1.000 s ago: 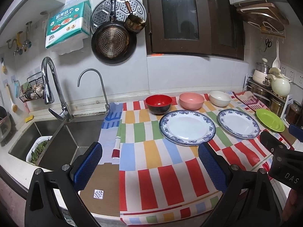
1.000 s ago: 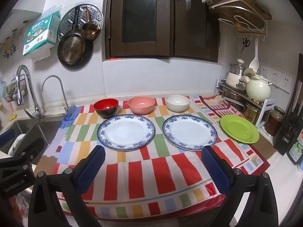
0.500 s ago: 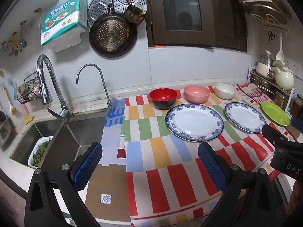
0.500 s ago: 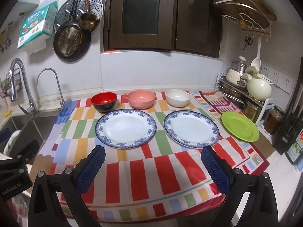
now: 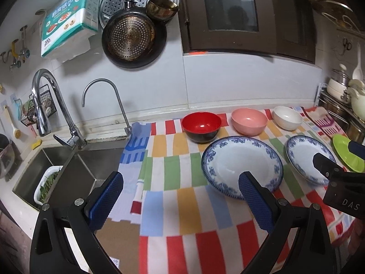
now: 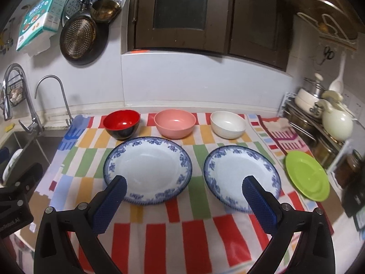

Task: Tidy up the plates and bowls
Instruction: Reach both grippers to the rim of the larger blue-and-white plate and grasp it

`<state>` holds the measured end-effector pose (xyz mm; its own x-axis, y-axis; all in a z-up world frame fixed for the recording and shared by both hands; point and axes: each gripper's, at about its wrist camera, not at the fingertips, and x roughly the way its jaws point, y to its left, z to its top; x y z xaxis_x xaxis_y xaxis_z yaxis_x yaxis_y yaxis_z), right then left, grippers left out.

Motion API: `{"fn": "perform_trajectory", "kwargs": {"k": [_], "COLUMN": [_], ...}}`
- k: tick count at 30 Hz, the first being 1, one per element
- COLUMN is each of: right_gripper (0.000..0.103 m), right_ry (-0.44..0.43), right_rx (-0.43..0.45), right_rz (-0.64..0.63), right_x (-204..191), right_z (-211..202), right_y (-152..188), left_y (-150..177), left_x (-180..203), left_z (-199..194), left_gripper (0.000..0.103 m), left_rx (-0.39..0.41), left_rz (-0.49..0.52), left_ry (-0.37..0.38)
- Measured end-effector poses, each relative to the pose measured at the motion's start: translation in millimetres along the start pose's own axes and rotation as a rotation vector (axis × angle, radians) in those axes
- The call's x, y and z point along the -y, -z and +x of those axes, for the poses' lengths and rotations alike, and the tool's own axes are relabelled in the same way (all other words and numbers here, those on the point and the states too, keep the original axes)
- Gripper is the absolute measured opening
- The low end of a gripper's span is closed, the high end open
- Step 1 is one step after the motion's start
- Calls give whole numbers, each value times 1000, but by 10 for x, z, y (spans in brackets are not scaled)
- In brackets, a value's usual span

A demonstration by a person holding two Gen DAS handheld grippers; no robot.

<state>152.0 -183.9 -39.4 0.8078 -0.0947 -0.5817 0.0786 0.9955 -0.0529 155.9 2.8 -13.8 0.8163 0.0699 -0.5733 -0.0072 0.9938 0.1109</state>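
Hovering over the striped cloth [image 6: 173,233], both grippers are spread wide and holding nothing. Left gripper [image 5: 180,199] is sitting at the bottom of its frame, blue pads apart; its right pad is overlapping the near rim of the larger blue-rimmed plate [image 5: 241,164] in view, contact unclear. Right gripper [image 6: 183,201] is sitting low centre in its frame, one pad in front of each plate's near edge.

Dishes are all lying on the cloth:
- red bowl [image 6: 121,123], pink bowl [image 6: 175,123], white bowl [image 6: 228,124] are standing in a row across mid-frame, apart from each other, near the wall
- larger blue-rimmed plate is lying just in front of the red and pink bowls
- second blue-rimmed plate [image 6: 241,178] is lying right of it, not touching
- green plate [image 6: 306,174] is lying far right of frame, on the cloth's edge

Sink [image 5: 75,171] and faucet [image 5: 45,105] are showing at the left of the left-wrist frame. Right gripper's body is poking in at that frame's right edge, over the second plate.
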Motion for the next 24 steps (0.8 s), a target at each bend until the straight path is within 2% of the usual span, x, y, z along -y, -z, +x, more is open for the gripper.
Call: {"fn": "perform_trajectory", "kwargs": {"k": [12,24], "right_gripper": [102,99], "right_ry": [-90,-147], "right_rx": [-63,-161], "right_rz": [-48,-105], "right_x": [251,202], "right_z": [774,1493], "right_y": [-238,-351], "left_y": [-176,-235], "left_x": [332,429], "left_z": [607,1213], "left_gripper": [103,102], "left_rx": [-95,-214], "left_rz": [-37,-26], "left_ry": [-62,-83]}}
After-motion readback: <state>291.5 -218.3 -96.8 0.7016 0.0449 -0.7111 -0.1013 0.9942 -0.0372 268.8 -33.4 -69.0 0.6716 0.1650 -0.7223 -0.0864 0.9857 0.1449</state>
